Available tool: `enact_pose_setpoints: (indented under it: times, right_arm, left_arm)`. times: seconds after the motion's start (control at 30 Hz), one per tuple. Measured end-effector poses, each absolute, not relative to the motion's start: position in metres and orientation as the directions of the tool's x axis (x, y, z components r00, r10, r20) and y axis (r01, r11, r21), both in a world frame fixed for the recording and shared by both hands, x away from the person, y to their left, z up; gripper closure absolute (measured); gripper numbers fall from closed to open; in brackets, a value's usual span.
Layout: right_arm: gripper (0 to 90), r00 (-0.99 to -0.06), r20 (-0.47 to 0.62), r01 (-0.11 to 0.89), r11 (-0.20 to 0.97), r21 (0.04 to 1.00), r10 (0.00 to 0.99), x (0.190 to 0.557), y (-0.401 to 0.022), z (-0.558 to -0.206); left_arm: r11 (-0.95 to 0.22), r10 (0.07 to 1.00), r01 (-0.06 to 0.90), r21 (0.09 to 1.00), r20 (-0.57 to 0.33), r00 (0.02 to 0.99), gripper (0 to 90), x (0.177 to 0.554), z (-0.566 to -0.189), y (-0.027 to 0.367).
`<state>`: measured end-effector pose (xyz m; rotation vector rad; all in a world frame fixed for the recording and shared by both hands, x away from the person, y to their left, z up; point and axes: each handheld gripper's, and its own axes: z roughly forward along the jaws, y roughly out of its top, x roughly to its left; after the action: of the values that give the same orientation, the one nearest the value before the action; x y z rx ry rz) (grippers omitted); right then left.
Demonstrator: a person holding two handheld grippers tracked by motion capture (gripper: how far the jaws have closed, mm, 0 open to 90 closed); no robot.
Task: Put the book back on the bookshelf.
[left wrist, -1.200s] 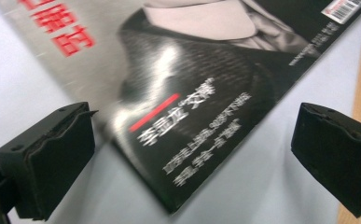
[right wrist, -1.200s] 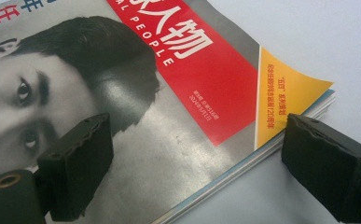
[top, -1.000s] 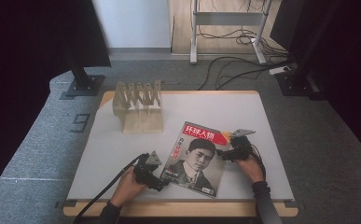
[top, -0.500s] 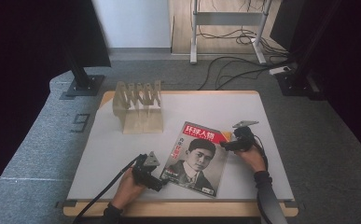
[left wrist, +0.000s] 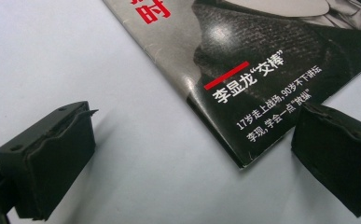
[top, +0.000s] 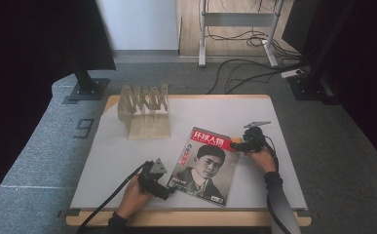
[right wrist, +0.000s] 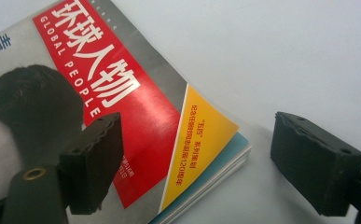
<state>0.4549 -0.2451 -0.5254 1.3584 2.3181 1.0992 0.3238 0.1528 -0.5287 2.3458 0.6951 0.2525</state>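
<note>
Magazine (top: 205, 165) lying flat near the worktop's (top: 108, 161) front edge, right of centre. Left gripper (top: 162, 187) and right gripper (top: 238, 144), fingers wide, straddle opposite corners. Likely light, floppy, glossy-slick; best pinched at the bound spine edge.

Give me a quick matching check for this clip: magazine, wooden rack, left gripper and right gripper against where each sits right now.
Things:
1. magazine
2. wooden rack
3. left gripper
4. right gripper

Places:
A. at the magazine's far right corner, jaws open
B. standing at the table's far left
C. at the magazine's near left corner, jaws open
D. flat on the table, cover up

Pairs: 1-D, 2-B, 3-C, 4-A
</note>
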Motion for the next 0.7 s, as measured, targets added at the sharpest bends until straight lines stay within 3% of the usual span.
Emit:
enact_pose_setpoints:
  times: [0.17, 0.47, 0.7]
  right_arm:
    - [25.9, -0.53, 0.247, 0.671, 0.223, 0.707, 0.811, 0.453, -0.253, -0.525]
    - [34.8, -0.524, 0.246, 0.671, 0.218, 0.708, 0.815, 0.453, -0.248, -0.519]
    - [57.0, -0.505, 0.21, 0.663, 0.221, 0.716, 0.837, 0.452, -0.248, -0.51]
  left_arm:
    - [-0.634, 0.544, 0.414, 0.653, -0.004, 0.839, 0.0, 0.324, -0.529, 0.153]
    - [-0.635, 0.543, 0.414, 0.653, -0.004, 0.839, 0.0, 0.324, -0.529, 0.153]
    - [-0.635, 0.543, 0.414, 0.653, -0.004, 0.839, 0.0, 0.324, -0.529, 0.153]
